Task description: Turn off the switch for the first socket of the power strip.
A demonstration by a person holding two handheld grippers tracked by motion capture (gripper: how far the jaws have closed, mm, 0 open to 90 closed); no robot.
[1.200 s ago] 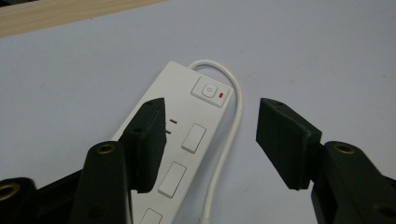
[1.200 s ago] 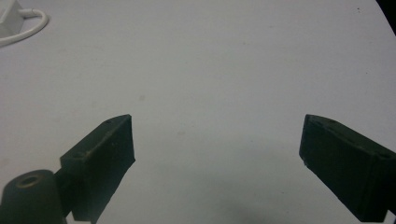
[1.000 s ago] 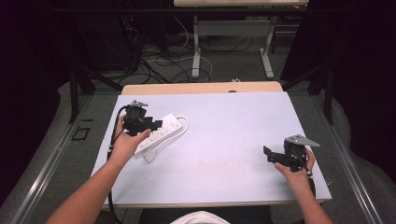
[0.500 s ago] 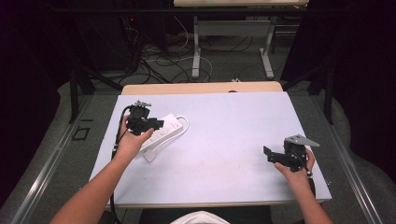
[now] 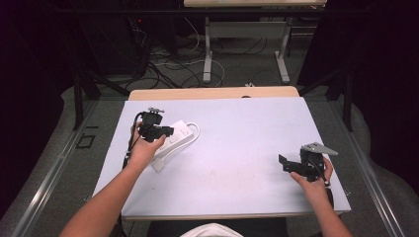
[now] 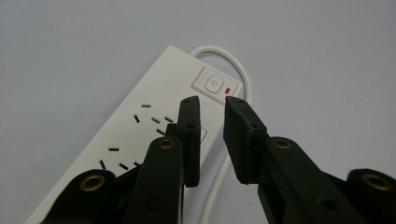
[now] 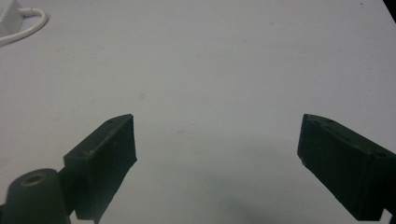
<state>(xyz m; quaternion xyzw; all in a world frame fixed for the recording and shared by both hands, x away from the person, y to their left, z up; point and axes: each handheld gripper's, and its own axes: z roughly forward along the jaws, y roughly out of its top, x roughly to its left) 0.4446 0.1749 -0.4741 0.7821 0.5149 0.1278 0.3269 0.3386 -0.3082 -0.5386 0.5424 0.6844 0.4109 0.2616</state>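
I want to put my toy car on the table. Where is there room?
The wide bare middle of the table, between the white power strip and the right hand-held gripper, is free. So is the far right corner. It is crowded at the left, where the left hand-held gripper hovers over the strip.

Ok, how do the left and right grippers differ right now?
The left gripper has its jaws nearly closed with a narrow gap; the right gripper has its jaws wide open. The left hangs over the white power strip near its switch; the right sits above bare table. Both hold nothing.
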